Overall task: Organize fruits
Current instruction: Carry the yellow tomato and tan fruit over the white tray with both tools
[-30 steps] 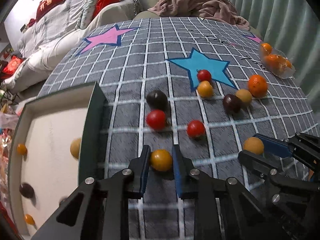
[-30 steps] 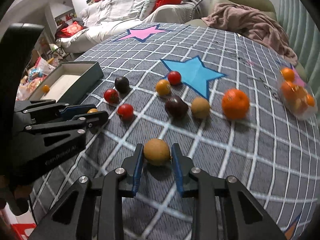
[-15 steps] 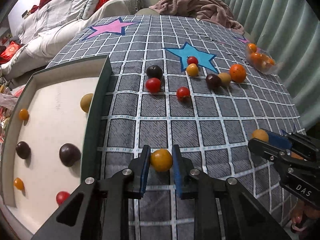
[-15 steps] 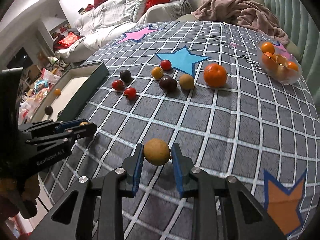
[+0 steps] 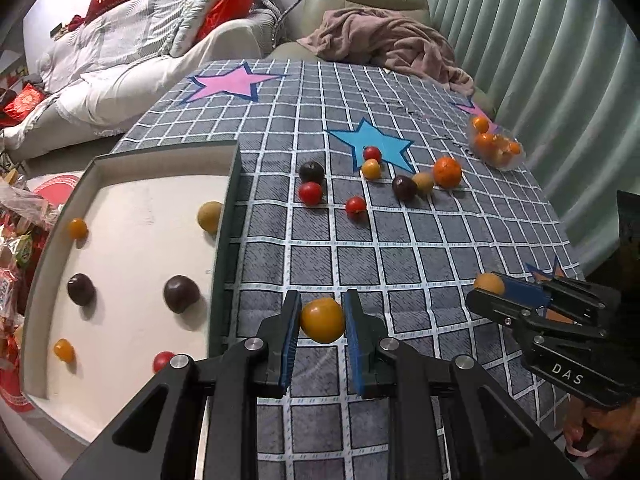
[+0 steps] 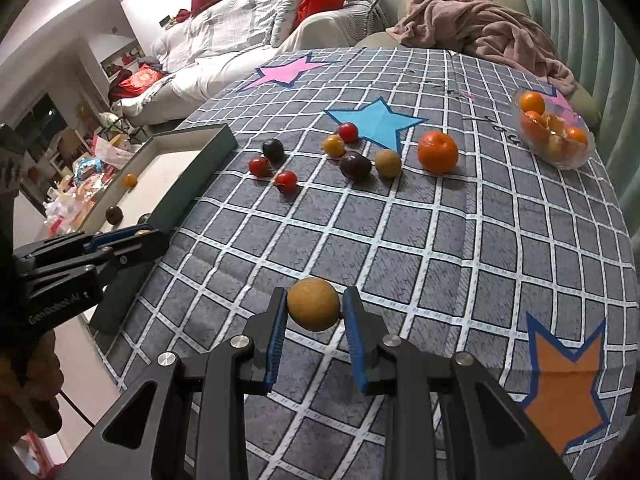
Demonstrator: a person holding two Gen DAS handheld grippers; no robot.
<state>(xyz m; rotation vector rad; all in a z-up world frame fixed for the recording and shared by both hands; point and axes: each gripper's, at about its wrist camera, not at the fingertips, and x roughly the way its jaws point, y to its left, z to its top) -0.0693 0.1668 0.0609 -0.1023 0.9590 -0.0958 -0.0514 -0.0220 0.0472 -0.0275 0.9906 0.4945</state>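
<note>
Clamping both: left gripper (image 5: 322, 320) on yellow fruit (image 5: 322, 319), right gripper (image 6: 313, 309) on tan fruit (image 6: 313, 309), both off the cloth (image 6: 460, 248). Left view alone shows the whole tray (image 5: 226, 216) floor, just left of its fingers. Both tilt downward.

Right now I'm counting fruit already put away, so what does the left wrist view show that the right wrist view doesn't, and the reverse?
Only the left wrist view shows the whole floor of the box, with the red fruit and small orange fruit at its near end. Only the right wrist view shows the orange star in full. Both show the loose fruit by the blue star, the bowl of oranges, and each tool shut on a fruit: left tool on a yellow fruit, right tool on a tan fruit.
</note>
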